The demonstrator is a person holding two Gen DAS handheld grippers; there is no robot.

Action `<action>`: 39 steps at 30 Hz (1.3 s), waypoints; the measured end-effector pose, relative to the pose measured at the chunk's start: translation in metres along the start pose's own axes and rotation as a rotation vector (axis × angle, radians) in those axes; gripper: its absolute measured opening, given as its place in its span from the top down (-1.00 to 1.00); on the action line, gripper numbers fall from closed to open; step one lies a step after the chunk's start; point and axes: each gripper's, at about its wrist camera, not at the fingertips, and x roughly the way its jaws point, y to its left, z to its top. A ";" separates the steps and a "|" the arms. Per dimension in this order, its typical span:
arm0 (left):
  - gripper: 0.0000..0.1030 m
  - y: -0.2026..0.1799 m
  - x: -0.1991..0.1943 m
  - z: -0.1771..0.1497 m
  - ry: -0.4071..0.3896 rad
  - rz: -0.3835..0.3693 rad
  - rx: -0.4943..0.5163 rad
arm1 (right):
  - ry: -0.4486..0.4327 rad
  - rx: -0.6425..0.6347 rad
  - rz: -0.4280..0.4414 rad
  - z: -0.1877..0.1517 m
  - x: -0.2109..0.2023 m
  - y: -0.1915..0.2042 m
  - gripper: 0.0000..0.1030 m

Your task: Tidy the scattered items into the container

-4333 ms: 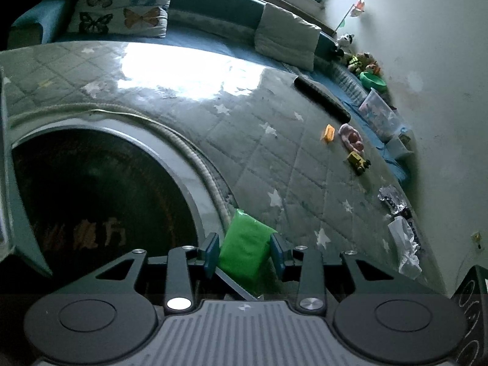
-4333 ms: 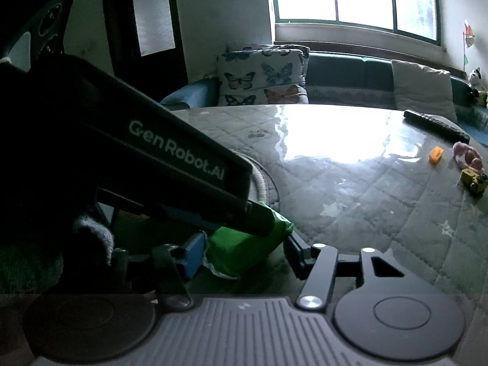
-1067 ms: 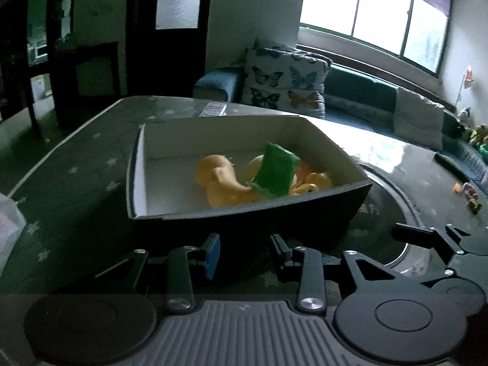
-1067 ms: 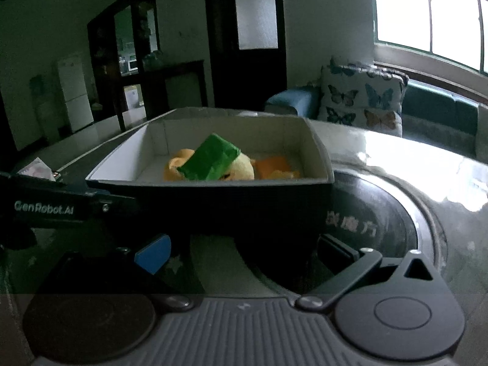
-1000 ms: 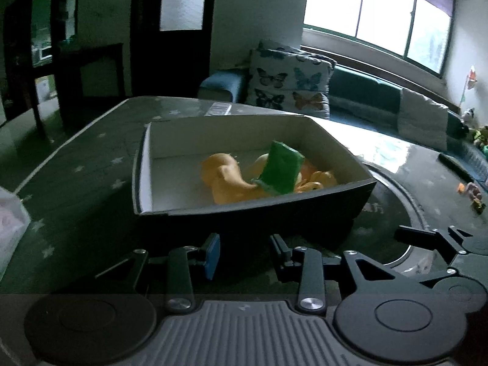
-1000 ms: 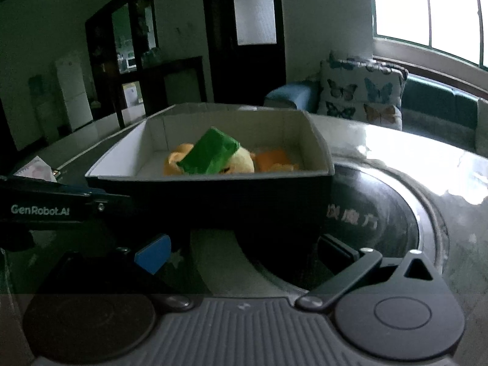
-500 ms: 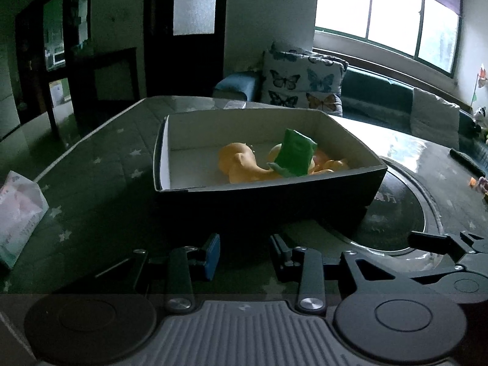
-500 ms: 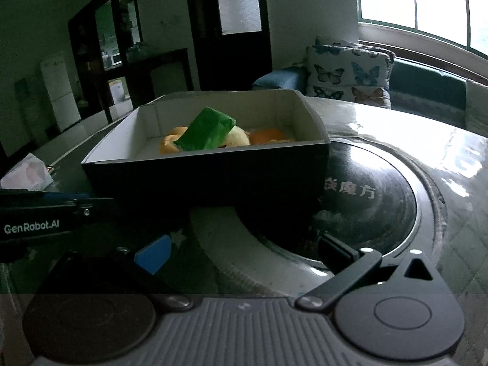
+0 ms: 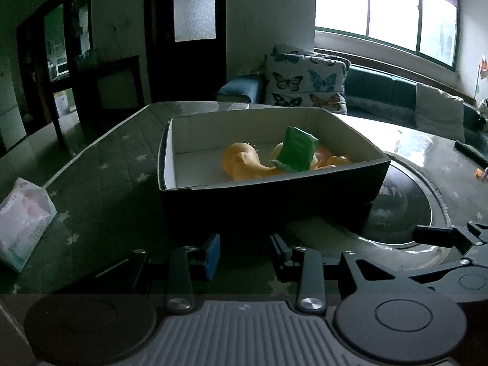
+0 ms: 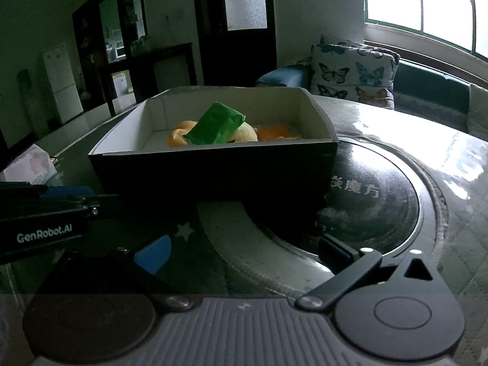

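A dark box with white inner walls (image 9: 268, 201) (image 10: 213, 170) stands on the table, partly over a round black turntable (image 10: 375, 201). Inside it a green packet (image 9: 297, 148) (image 10: 215, 128) leans on orange and yellow toys (image 9: 244, 164) (image 10: 180, 135). My left gripper (image 9: 244, 254) is open and empty, low over the table just short of the box's near wall. My right gripper (image 10: 244, 254) is open wide and empty, in front of the box. The left gripper's body shows at the left of the right wrist view (image 10: 45, 216).
A white tissue pack (image 9: 23, 216) (image 10: 30, 164) lies on the table left of the box. Small toys (image 9: 482, 174) and a dark remote (image 9: 471, 152) lie far right. A sofa with butterfly cushions (image 9: 305, 82) stands behind the table.
Earlier the green packet lay on the table between both grippers; now it is in the box. Over the last second both grippers drew back from the box, empty.
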 end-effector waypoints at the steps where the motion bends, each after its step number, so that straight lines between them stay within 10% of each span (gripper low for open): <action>1: 0.27 0.000 0.000 0.000 0.001 0.003 0.002 | 0.001 0.004 -0.001 0.000 0.000 0.000 -1.00; 39: 0.27 0.001 0.019 0.000 0.054 0.039 0.001 | 0.056 0.003 -0.014 0.001 0.017 -0.009 -1.00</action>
